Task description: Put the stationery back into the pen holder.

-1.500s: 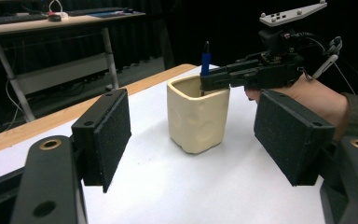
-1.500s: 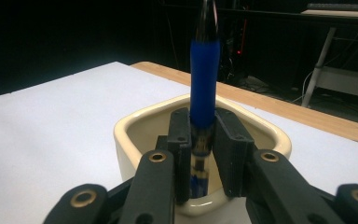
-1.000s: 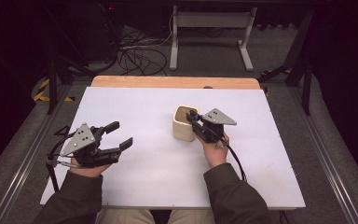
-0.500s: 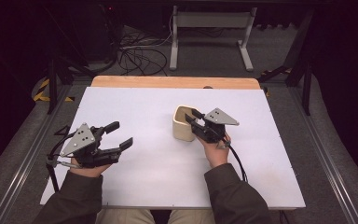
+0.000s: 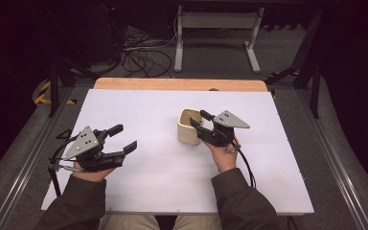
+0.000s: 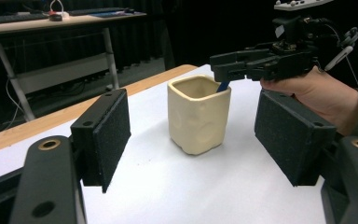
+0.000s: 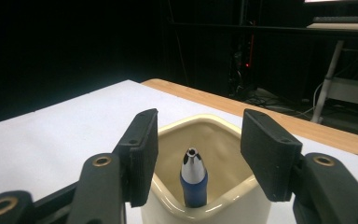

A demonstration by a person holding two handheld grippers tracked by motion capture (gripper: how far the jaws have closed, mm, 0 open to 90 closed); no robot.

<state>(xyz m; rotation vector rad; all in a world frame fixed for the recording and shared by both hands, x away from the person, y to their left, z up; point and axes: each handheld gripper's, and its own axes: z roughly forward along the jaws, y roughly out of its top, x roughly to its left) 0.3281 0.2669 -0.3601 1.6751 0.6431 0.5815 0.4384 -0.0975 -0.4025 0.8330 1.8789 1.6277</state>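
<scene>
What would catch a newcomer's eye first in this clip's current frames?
The cream square cup near the middle of the white table stands out, with a blue pen standing in it, silver tip up, against the near wall. The right tool hovers at the cup's rim; its jaws have just been opening and stand either side of the pen without touching it. The left tool rests open, well to the cup's left.

A white tabletop (image 5: 139, 191) with a bare wooden strip (image 5: 179, 84) along its far edge stands on grey carpet (image 5: 287, 62) in a dark, dimly lit room. Beyond the far edge, black cables (image 5: 141, 55) tangle on the floor beside a white metal frame (image 5: 215, 21) with 2 legs. Yellow-black tape (image 5: 42, 92) marks the floor left of the table.
</scene>
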